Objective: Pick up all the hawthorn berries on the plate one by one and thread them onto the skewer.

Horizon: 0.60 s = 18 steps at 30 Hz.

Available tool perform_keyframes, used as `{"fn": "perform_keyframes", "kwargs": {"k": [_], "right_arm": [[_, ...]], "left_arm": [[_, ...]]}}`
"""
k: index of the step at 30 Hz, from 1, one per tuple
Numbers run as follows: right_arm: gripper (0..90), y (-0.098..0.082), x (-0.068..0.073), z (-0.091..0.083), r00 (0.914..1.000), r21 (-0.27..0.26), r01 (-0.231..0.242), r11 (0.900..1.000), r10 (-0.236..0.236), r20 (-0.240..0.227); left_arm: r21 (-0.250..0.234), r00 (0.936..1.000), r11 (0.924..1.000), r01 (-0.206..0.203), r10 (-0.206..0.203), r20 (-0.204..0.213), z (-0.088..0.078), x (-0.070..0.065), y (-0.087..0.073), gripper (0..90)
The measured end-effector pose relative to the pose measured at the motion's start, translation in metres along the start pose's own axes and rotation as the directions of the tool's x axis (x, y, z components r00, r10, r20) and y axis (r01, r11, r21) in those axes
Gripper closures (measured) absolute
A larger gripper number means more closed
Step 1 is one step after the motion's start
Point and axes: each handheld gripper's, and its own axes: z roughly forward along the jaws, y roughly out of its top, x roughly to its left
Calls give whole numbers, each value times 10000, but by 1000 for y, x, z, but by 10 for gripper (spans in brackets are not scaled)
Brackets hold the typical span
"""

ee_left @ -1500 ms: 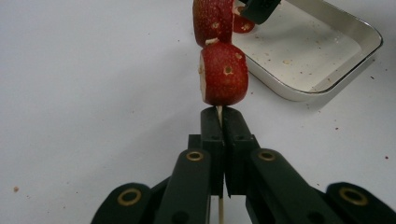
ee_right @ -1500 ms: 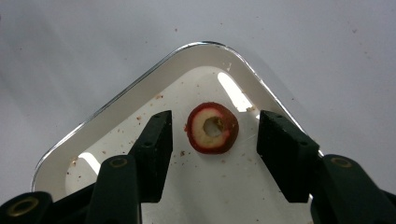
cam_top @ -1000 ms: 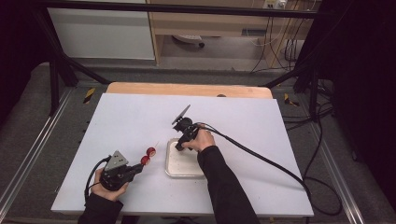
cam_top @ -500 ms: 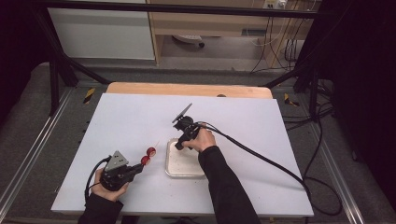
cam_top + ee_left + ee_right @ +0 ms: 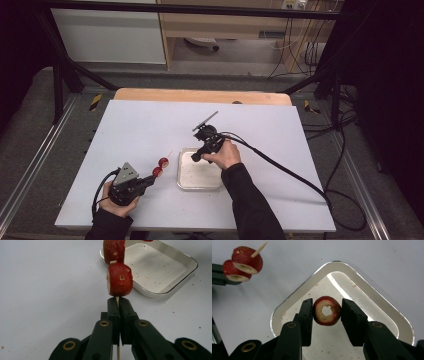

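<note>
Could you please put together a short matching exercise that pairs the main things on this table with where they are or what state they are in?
Things:
1. thin wooden skewer
2. red cored fruit ring
3. shallow white rectangular tray
4. two red fruit slices

States:
A. threaded on the stick
B. clamped in the left tool
C. lying on the white table, holding only crumbs
D. held between the pads of the right tool, above the tray

Pairs: 1-B, 2-D, 3-C, 4-A
</note>
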Motion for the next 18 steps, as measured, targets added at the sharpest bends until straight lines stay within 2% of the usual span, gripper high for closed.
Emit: {"fn": "perform_keyframes", "kwargs": {"k": [1, 6, 13, 16, 18], "right_arm": [[628, -4, -1, -2, 9999, -287, -116, 9995, 113, -110], [629, -23, -4, -9, 9982, -1000, -527, 9936, 496, -331], [629, -49, -9, -16, 9945, -1611, -922, 9826, 827, -645], [629, -59, -11, -20, 9927, -2115, -1085, 9713, 947, -743], [629, -65, -12, -22, 9905, -2567, -1232, 9586, 1030, -908]], "left_arm": [[-10, 10000, 10000, -10, 10, 12, 0, -1, 0, 879], [-8, 10000, 10000, -89, 89, 28, 2, -7, 2, 879], [79, 9997, 9997, -223, 223, 40, 6, -14, 3, 879], [66, 9997, 9997, -246, 246, 9, 7, -17, 4, 879], [9, 9997, 9997, -249, 249, 18, 7, -20, 5, 879]]}}
